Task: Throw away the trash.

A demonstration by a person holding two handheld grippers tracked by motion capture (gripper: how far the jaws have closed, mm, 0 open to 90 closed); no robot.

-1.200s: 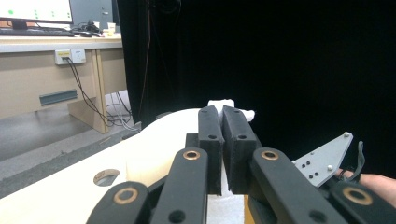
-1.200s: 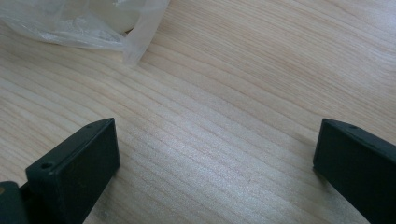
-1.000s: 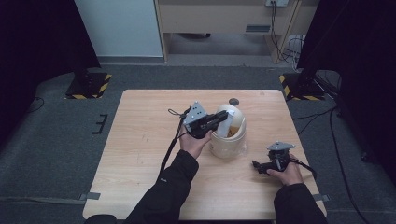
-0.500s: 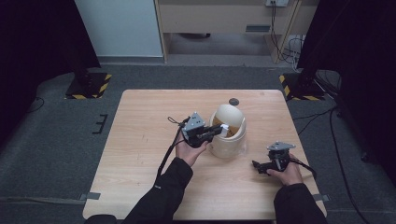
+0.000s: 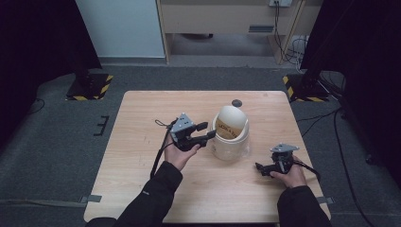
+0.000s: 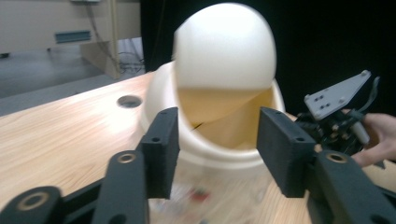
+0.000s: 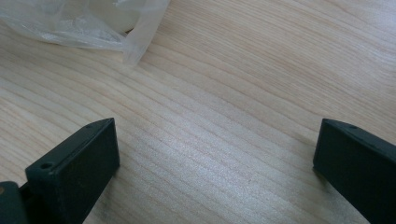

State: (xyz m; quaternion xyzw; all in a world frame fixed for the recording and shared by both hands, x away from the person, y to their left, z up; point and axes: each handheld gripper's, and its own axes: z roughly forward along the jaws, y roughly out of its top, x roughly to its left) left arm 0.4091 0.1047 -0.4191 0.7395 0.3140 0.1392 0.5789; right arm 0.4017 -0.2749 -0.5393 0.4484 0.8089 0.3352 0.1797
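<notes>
A cream bin [image 5: 230, 142] with a domed swing lid [image 5: 231, 119] stands in the middle of the wooden table [image 5: 142, 156]. My left gripper [image 5: 208, 131] hovers just left of the bin and points at it. Its jaws have just been opening and stand open with nothing between them. In the left gripper view the left gripper [image 6: 217, 140] faces the bin [image 6: 219, 135], whose lid [image 6: 224, 46] is tilted over a gap. My right gripper [image 5: 261, 169] rests low near the table's right front. The right gripper [image 7: 215, 158] stands wide open over bare wood.
A clear plastic bag [image 7: 84, 23] lines the bin and spills out at its foot. A small round hole [image 5: 236, 102] sits in the table behind the bin. Black floor stands [image 5: 87, 85] flank the table's far corners, and cables trail on the floor at right.
My left gripper has drawn back leftward and slightly down from the bin's lid, and its jaws have gone from shut to open. The right gripper has stayed put.
</notes>
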